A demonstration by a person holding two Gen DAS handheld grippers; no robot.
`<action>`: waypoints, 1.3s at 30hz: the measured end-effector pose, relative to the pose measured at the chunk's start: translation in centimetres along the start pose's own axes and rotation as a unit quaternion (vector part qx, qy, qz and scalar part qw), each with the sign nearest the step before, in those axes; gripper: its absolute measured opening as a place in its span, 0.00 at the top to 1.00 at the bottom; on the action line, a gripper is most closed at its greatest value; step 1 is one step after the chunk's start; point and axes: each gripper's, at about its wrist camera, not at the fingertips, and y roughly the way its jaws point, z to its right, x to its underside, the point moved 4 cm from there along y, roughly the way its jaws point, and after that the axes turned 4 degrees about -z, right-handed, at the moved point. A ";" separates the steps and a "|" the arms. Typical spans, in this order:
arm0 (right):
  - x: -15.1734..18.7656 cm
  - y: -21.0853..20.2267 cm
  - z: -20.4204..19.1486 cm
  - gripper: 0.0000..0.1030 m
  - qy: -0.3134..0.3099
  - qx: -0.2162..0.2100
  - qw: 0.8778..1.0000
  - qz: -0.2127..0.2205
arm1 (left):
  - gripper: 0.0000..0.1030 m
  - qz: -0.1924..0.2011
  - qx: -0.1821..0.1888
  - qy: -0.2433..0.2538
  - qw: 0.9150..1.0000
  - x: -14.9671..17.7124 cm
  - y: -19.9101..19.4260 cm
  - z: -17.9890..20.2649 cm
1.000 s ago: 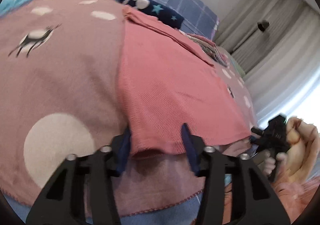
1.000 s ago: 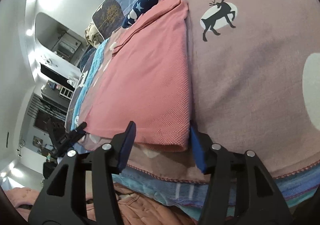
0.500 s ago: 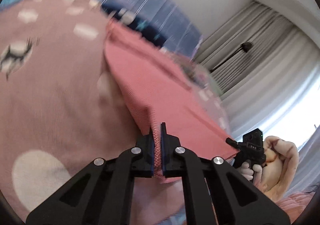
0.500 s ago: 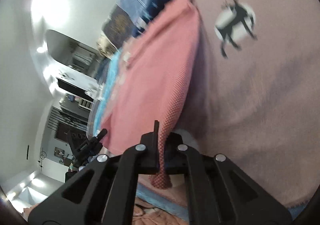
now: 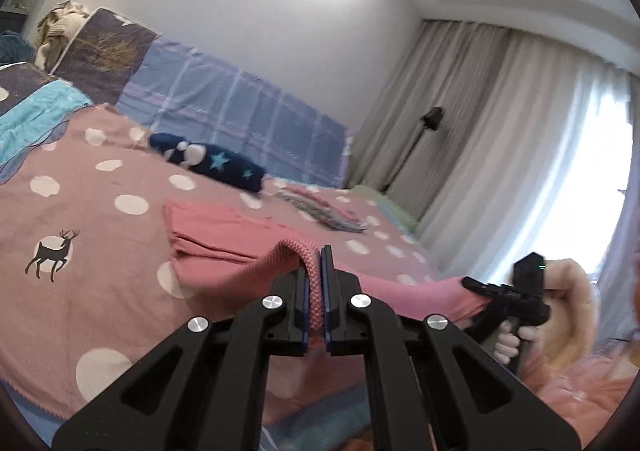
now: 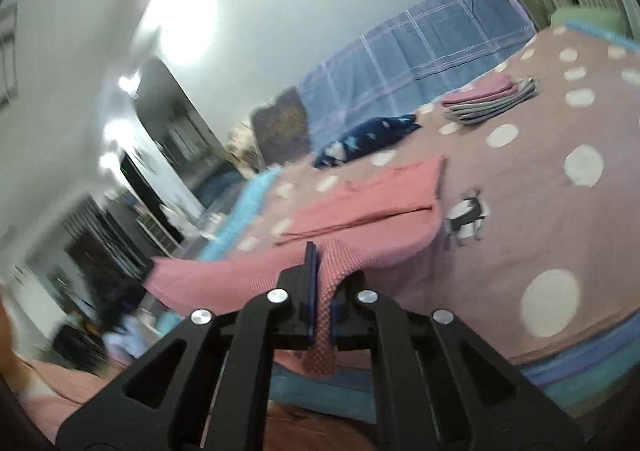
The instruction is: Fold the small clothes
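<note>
A pink knit garment (image 5: 224, 239) lies on the pink dotted bedspread (image 5: 100, 251); it also shows in the right wrist view (image 6: 360, 207). My left gripper (image 5: 316, 271) is shut on its near hem at one corner. My right gripper (image 6: 324, 275) is shut on the hem at the other corner, and it also shows in the left wrist view (image 5: 480, 291). Both grippers hold the near edge lifted above the bed, the far part folded flat.
A navy star-print garment (image 5: 212, 163) lies near the blue plaid headboard cover (image 5: 240, 123). A stack of folded clothes (image 6: 488, 99) sits at the far side of the bed. Curtains (image 5: 500, 151) hang on the right. A turquoise blanket (image 5: 36, 115) lies at the left.
Both grippers have shut on the garment's near hem and lifted it off the bed, tilting upward. The views now show the room and ceiling.
</note>
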 end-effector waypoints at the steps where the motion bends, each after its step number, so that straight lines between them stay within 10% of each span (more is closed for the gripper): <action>1: -0.2 1.0 0.2 0.95 -0.005 0.012 1.000 -0.002 | 0.96 -0.006 -0.012 -0.006 1.000 -0.3 1.2 -1.0; 21: -13.2 21.8 8.2 0.92 -0.020 0.129 0.991 -0.015 | 0.96 -0.063 -0.148 0.010 0.987 -12.0 21.3 -11.1; 33: -12.9 36.2 15.7 0.91 -0.043 0.213 0.965 -0.147 | 0.95 -0.192 -0.244 -0.034 0.950 -7.2 32.4 -21.4; 39: -11.6 37.0 16.4 0.89 -0.052 0.218 0.961 -0.162 | 0.95 -0.189 -0.238 -0.041 0.952 -6.8 32.2 -21.7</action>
